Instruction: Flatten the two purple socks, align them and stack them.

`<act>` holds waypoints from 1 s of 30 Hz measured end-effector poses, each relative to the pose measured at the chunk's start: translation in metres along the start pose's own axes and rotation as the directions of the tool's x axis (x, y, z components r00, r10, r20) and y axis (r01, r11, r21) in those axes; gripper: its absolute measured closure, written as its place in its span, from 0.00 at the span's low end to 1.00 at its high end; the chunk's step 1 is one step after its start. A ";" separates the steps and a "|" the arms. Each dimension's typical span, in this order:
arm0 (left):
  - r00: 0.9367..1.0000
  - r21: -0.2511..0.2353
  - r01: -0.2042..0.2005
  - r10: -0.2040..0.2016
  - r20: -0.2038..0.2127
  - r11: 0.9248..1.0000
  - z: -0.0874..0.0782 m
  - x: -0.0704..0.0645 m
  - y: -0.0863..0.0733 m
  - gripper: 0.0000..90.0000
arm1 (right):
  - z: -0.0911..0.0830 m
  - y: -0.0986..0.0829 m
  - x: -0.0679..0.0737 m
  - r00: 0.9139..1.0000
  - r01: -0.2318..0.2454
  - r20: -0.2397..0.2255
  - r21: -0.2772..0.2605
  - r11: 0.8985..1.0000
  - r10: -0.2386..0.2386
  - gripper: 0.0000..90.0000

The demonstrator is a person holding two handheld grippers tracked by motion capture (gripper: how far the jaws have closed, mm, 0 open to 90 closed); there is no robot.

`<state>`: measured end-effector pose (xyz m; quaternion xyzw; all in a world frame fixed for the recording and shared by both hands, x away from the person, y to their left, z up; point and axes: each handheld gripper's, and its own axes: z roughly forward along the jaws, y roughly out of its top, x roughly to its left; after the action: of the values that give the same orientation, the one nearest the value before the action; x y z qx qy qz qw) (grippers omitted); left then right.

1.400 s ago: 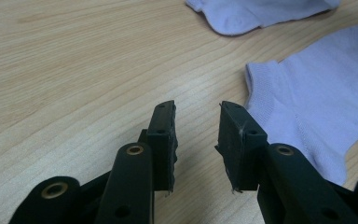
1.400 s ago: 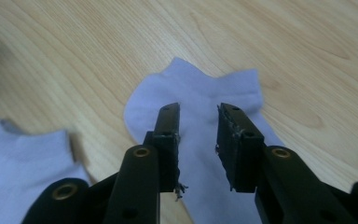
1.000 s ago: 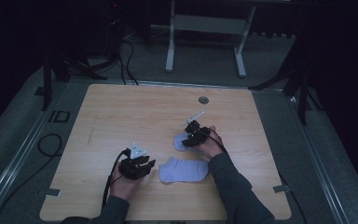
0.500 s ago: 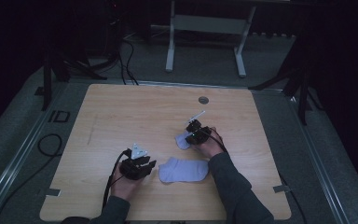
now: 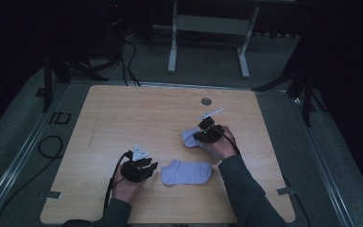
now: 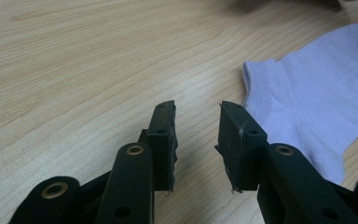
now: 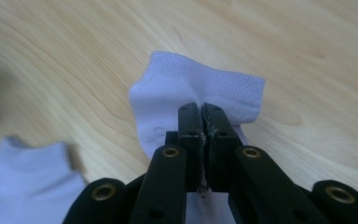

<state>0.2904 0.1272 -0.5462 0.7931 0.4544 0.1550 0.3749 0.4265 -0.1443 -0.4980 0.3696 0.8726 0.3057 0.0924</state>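
Note:
Two pale lilac socks are on the wooden table (image 5: 123, 113). One sock (image 5: 186, 171) lies flat near the front, between the person's two hands; its cuff (image 6: 261, 79) shows at the right of the left gripper view. My left gripper (image 5: 142, 166) rests just left of it, and its jaws stand open over bare wood (image 6: 196, 122). The second sock (image 5: 191, 138) is farther back on the right, and my right gripper (image 5: 205, 132) is shut on it; its fabric (image 7: 196, 88) bunches out beyond the closed jaws (image 7: 201, 112), lifted a little off the table.
A small round grommet (image 5: 206, 101) sits in the table near its far edge. Cables (image 5: 123, 52) and a metal stand (image 5: 208, 28) are on the floor beyond the table. A cable (image 5: 111, 189) trails from the left gripper.
The right gripper has shifted slightly away with its sock. The left gripper and the flat sock have stayed in place.

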 end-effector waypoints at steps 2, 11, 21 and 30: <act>1.000 0.000 0.000 0.000 0.000 1.000 0.000 0.000 0.000 0.74 | -0.014 0.001 0.000 1.000 -0.004 -0.014 -0.038 0.999 0.003 0.96; 1.000 0.000 0.002 -0.002 -0.002 1.000 0.000 0.000 0.000 0.74 | -0.054 -0.001 0.010 0.998 0.004 -0.060 -0.146 0.989 -0.012 0.96; 1.000 -0.006 0.003 -0.003 -0.007 1.000 -0.001 0.001 0.000 0.74 | -0.090 -0.012 0.032 0.994 0.070 -0.061 -0.218 0.973 -0.085 0.96; 1.000 -0.004 0.006 -0.006 -0.004 1.000 -0.001 0.000 0.000 0.74 | -0.112 -0.026 0.043 0.991 0.110 -0.046 -0.250 0.962 -0.125 0.96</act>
<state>0.2898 0.1275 -0.5459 0.7907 0.4572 0.1565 0.3758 0.3374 -0.1806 -0.4217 0.2934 0.8505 0.4170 0.1290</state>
